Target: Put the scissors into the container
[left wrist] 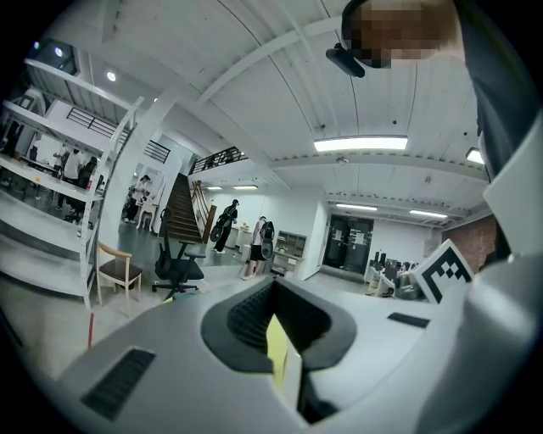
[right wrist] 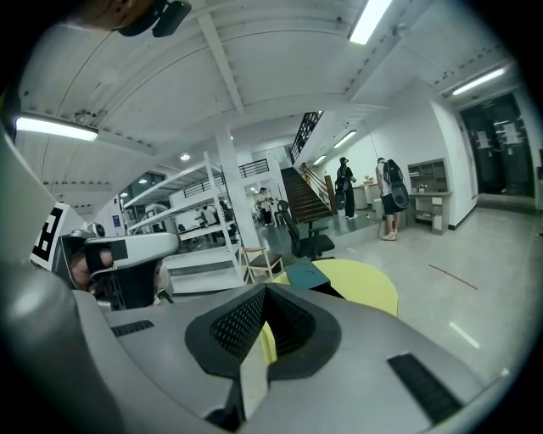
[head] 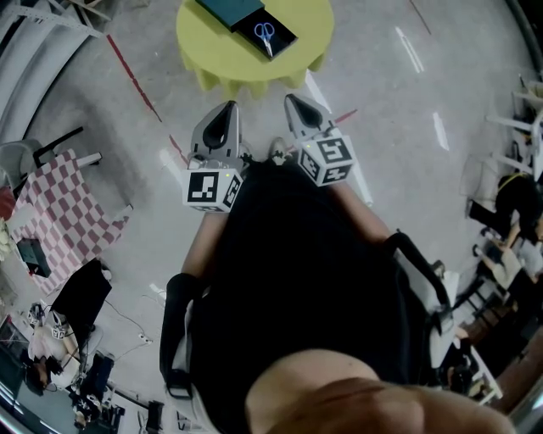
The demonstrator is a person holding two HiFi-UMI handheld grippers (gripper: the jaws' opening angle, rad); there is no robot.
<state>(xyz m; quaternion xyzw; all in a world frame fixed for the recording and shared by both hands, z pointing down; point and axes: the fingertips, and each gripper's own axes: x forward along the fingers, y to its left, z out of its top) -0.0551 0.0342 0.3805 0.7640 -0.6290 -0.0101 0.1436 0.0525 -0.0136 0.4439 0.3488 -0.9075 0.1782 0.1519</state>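
Blue-handled scissors (head: 265, 36) lie on a black mat (head: 282, 40) on a round yellow table (head: 212, 51) at the top of the head view. A dark teal container (head: 227, 10) sits beside the mat, toward the table's far edge. My left gripper (head: 222, 114) and right gripper (head: 299, 106) are held close to the body, well short of the table, both shut with nothing in them. The right gripper view shows the yellow table (right wrist: 365, 284) and teal container (right wrist: 307, 273) beyond its closed jaws (right wrist: 265, 292). The left gripper (left wrist: 273, 286) points out across the room.
A checkered cloth table (head: 64, 216) stands at the left, with a red tape line (head: 131, 76) on the grey floor. People sit at desks at the right (head: 509, 212). A black office chair (right wrist: 307, 240) and wooden chair (right wrist: 259, 261) stand beyond the yellow table.
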